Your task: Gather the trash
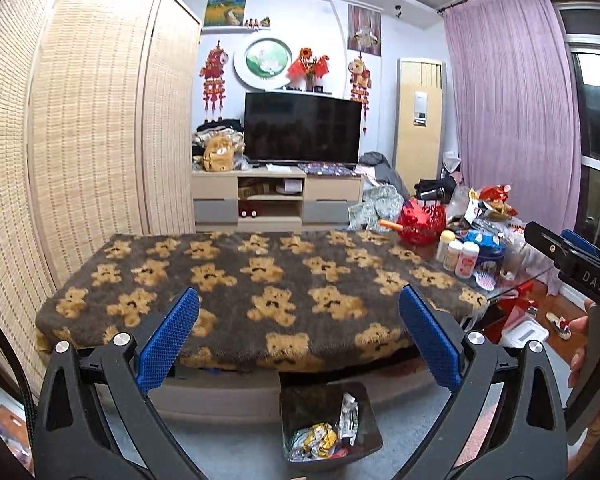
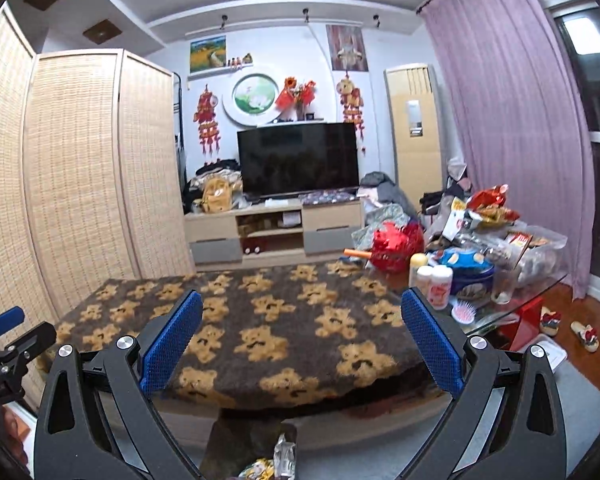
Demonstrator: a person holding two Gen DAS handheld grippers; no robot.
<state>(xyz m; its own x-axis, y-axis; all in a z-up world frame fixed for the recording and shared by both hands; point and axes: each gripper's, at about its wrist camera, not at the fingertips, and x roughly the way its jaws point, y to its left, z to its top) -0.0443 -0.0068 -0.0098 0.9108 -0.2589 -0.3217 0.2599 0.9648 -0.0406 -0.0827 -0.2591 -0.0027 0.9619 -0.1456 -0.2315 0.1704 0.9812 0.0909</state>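
**Both grippers empty above the bin**

While I hold my left gripper and right gripper spread wide with nothing between the fingers, the trash bin sits below them, wrappers inside, against the bear-patterned table.

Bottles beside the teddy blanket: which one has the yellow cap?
The leftmost bottle, cream with a yellow cap; the other two bottles beside it have white caps.
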